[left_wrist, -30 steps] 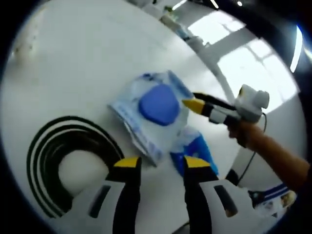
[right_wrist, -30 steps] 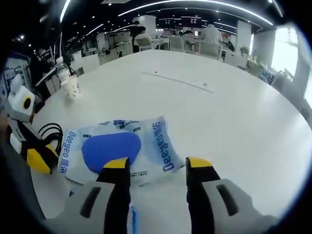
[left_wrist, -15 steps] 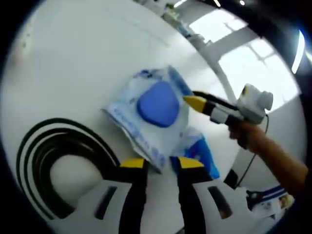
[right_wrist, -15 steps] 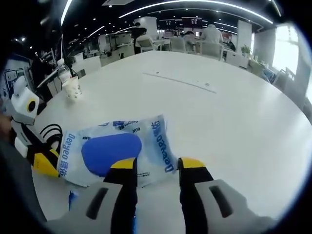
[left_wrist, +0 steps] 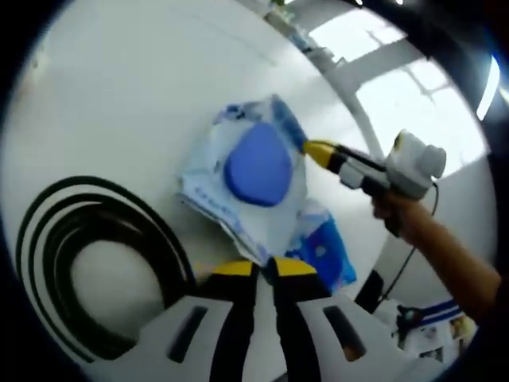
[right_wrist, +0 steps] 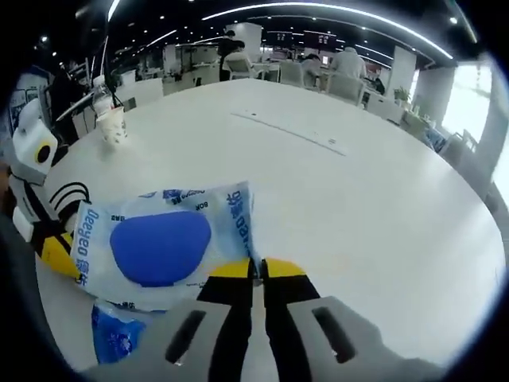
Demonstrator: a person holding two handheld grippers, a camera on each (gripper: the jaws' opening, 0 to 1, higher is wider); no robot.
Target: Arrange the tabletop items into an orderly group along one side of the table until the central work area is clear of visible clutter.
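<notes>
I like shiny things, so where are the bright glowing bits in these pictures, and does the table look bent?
Left gripper view: big windows blaze white, washing out detail; the white table bulges from the fisheye lens. Right gripper view: curved ceiling light strips glow over a dim room, a window glares at the right, and the wipes pack looks sharp.

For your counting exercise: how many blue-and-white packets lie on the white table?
2: the large wipes pack pinched by both grippers, and a smaller blue packet partly beneath it. Others may be hidden.
</notes>
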